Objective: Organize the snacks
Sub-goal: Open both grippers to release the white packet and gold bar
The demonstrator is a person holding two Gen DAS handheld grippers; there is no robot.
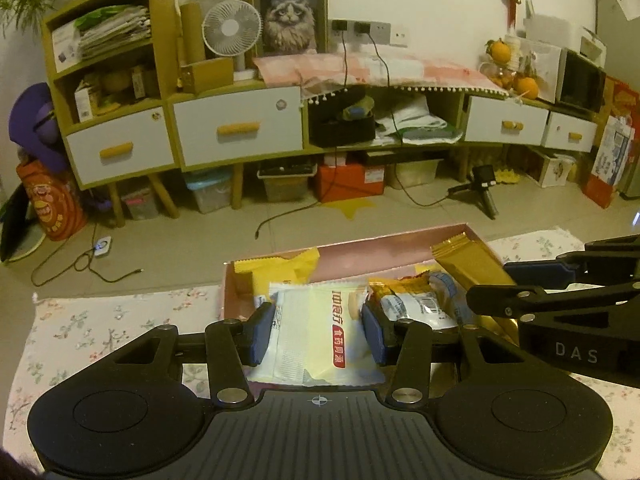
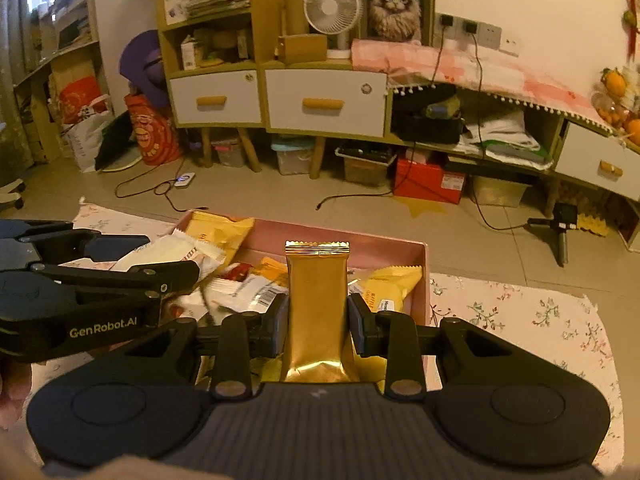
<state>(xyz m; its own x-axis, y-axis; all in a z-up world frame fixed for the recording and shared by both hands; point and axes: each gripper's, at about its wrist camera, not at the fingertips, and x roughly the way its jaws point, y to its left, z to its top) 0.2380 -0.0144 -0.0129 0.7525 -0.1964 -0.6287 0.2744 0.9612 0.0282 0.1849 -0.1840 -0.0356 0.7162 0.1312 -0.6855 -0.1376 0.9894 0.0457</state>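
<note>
My left gripper (image 1: 318,330) is shut on a white and pale yellow snack packet (image 1: 320,336) with red lettering, held over the near part of a pink box (image 1: 400,246). My right gripper (image 2: 318,326) is shut on a gold foil snack bar (image 2: 317,304) that stands upright between the pads above the same pink box (image 2: 422,280). That gold snack bar (image 1: 468,264) and the right gripper (image 1: 532,280) show at the right of the left wrist view. The left gripper (image 2: 176,260) enters the right wrist view from the left. Inside the box lie several yellow and white packets (image 2: 224,232).
The box rests on a floral cloth (image 1: 100,332) on a low surface. Beyond it lies tiled floor with cables (image 1: 280,216), a small tripod (image 1: 484,192), and a long cabinet (image 1: 240,128) with white drawers, storage bins beneath, and fans on top.
</note>
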